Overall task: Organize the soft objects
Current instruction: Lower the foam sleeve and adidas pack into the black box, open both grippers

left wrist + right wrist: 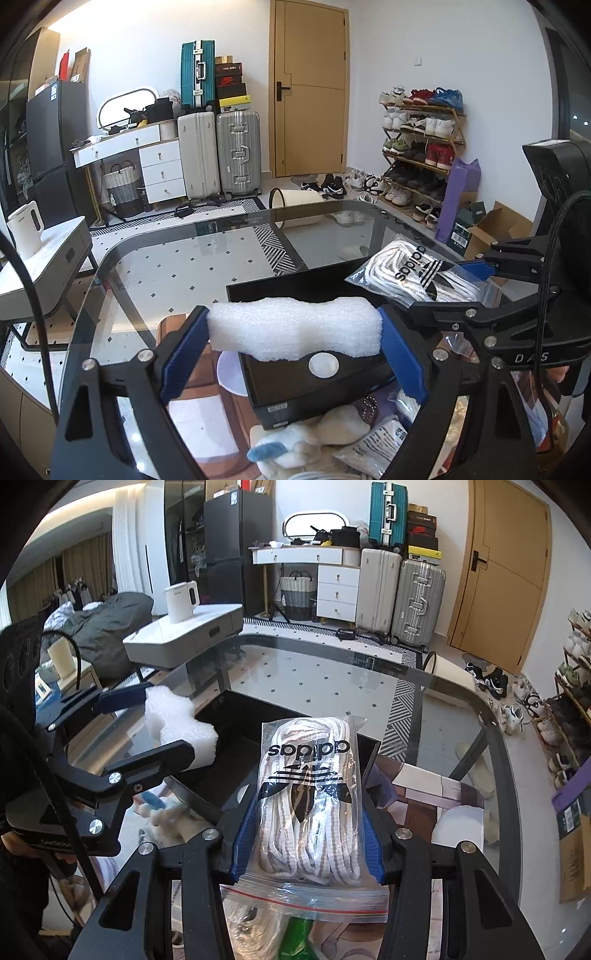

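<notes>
The left gripper (295, 332) pinches a white foam block (295, 326) endwise above a black box (314, 291) on the glass table (155, 266). Beside it, the right gripper (306, 812) clamps a zip bag of white laces (308, 805) printed "adidas" over the box's near edge. Beyond the box the tabletop lies bare to its rounded rim.

Two tools (295, 332), one foam block (295, 328), one lace bag (308, 805), one black box (314, 373).
</notes>
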A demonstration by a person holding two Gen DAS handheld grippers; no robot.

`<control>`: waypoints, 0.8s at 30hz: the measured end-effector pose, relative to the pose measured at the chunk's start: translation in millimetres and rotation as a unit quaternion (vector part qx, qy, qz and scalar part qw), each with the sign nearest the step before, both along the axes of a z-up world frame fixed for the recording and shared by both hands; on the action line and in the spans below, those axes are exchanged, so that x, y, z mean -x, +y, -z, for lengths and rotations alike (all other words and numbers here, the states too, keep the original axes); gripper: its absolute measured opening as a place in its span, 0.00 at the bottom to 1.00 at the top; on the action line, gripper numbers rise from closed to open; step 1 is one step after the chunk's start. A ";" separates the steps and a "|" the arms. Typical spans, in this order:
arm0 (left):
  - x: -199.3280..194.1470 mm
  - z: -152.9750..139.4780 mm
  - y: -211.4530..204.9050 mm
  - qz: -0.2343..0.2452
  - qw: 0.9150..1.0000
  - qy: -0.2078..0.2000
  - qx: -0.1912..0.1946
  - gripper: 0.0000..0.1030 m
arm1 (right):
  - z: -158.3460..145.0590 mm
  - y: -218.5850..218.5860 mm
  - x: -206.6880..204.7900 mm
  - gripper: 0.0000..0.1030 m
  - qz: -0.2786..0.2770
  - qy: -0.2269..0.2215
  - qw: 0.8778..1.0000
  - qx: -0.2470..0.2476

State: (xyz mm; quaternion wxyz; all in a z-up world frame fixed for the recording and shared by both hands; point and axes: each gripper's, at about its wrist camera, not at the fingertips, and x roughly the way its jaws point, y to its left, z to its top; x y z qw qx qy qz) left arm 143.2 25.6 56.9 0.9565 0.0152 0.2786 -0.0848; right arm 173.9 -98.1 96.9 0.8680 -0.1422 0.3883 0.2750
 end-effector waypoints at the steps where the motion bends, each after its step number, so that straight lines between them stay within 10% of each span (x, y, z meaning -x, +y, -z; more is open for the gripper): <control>1: -2.2 2.0 -1.2 0.002 1.000 0.002 -0.002 0.86 | 2.3 3.0 -2.0 0.49 -0.003 0.001 1.000 0.006; 24: -23.3 27.1 -18.6 0.033 0.998 0.037 -0.038 0.87 | 25.7 29.6 -49.4 0.49 -0.078 0.016 0.995 0.067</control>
